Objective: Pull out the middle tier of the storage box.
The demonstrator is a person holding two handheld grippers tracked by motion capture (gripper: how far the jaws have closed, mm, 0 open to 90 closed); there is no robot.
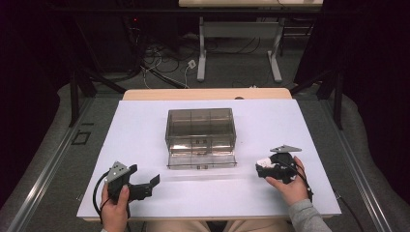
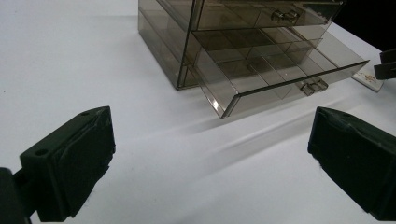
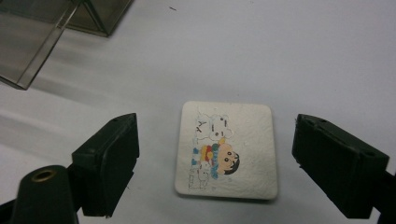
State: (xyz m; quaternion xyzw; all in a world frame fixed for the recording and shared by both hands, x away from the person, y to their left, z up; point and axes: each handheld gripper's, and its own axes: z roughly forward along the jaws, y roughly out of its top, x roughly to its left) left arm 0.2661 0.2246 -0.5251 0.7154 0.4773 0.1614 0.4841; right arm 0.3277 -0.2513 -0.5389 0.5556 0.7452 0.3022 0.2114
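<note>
Right gripper (image 3: 212, 154), near the table's (image 1: 145, 125) right front edge, hovers over a white coaster (image 3: 227, 150) with a cartoon print; jaws wide, coaster flat between them, pads apparently not touching it. Left gripper (image 1: 153, 182), near the front left corner, open and empty. Smoky plastic drawer box (image 1: 200, 130) mid-table, bottom drawer (image 2: 280, 79) pulled out.
</note>
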